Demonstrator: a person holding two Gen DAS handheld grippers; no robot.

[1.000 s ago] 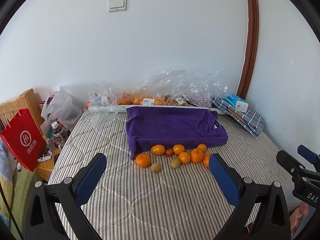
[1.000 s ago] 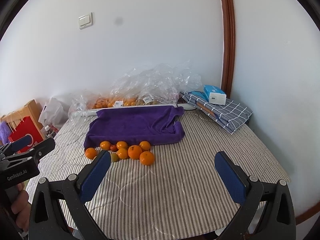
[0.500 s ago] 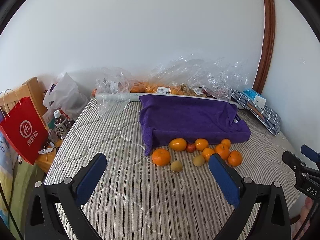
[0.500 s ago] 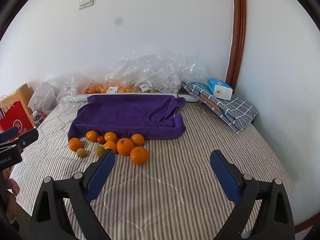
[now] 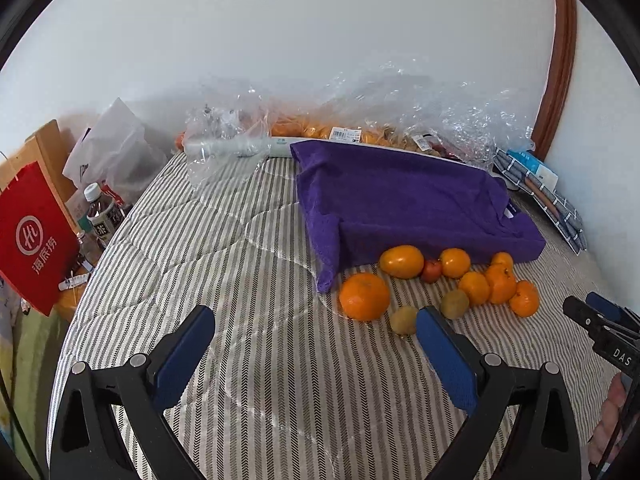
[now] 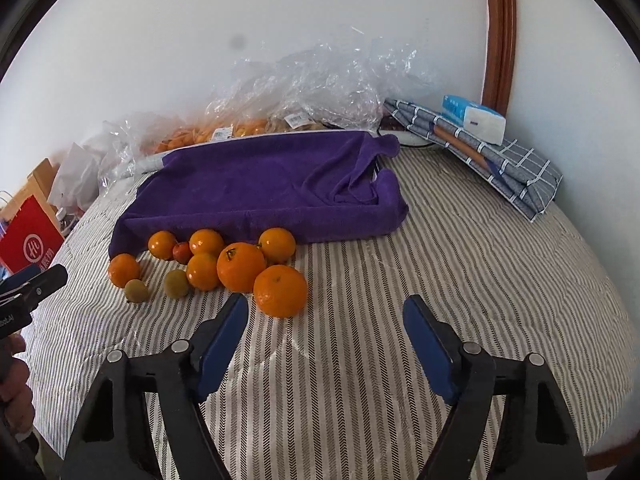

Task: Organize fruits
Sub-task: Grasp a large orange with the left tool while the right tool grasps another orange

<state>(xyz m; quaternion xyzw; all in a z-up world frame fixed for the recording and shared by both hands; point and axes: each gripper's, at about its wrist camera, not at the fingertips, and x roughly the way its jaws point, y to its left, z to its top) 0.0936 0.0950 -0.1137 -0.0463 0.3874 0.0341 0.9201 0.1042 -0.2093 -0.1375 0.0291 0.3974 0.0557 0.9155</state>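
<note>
Several oranges lie in a loose cluster on the striped bed, among them a big orange (image 5: 364,296) at the left and another orange (image 6: 280,290) nearest my right gripper. Two small green-brown kiwis (image 6: 176,283) and one little red fruit (image 5: 431,271) sit among them. Behind the cluster lies a purple towel (image 6: 260,188) over a flat tray. My left gripper (image 5: 315,336) is open, low over the bed, short of the fruit. My right gripper (image 6: 326,320) has its jaws closing with nothing between them, the nearest orange just beyond its left finger.
Clear plastic bags (image 6: 320,84) with more fruit lie along the wall behind the towel. A folded checked cloth (image 6: 496,160) with a tissue pack sits at the back right. A red paper bag (image 5: 34,240) and bottles (image 5: 102,212) stand off the bed's left side.
Both grippers have sunk and moved forward toward the fruit cluster, which now looks larger and nearer. The right gripper's fingers stand closer together than before.
</note>
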